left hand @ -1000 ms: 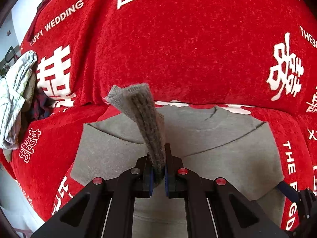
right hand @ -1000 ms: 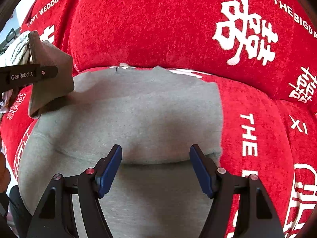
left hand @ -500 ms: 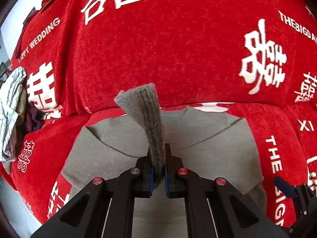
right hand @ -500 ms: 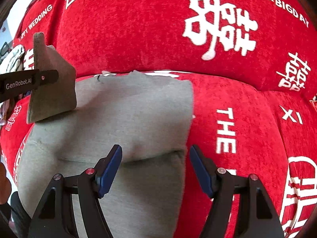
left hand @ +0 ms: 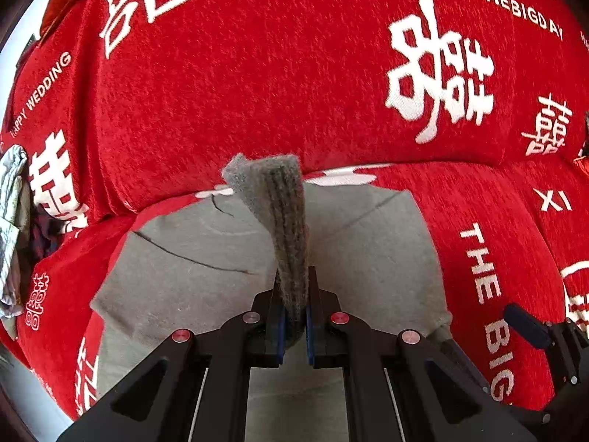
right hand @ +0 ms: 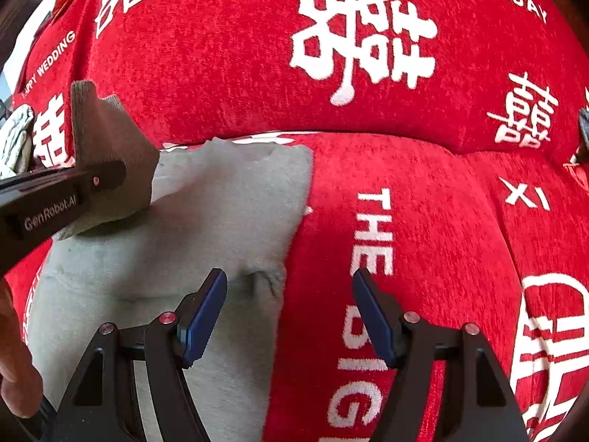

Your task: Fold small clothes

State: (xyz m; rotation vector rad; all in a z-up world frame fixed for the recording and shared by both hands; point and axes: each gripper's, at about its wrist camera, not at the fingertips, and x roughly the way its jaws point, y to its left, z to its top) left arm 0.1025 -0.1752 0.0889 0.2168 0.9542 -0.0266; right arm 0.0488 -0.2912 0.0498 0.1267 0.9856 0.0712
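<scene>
- Left wrist view, nearest: the left gripper (left hand: pixel 294 316) fills the bottom of the frame, its jaws clamped together on a ribbed cuff (left hand: pixel 274 199) of a grey garment (left hand: pixel 191 287).
- The cuff stands up from the jaws toward 12 o'clock, its free end tipping slightly to 11 o'clock.
- Below and around the jaws, the garment lies spread on a red cover (left hand: pixel 257 73) printed with white characters and English words.
- At 4 o'clock, one blue-padded finger of the right gripper (left hand: pixel 526 326) pokes in over the cover.
- At 9 o'clock, a pale crumpled cloth (left hand: pixel 11 213) sits at the cover's edge.
- Right wrist view, nearest: the right gripper (right hand: pixel 291 316) has its jaws wide apart, holding nothing.
- Its 7 o'clock finger hangs over the garment (right hand: pixel 206 213); its 5 o'clock finger hangs over bare red cover (right hand: pixel 441 243).
- At 9 o'clock, the left gripper (right hand: pixel 88 184) holds the lifted cuff (right hand: pixel 106 140) above the garment.
</scene>
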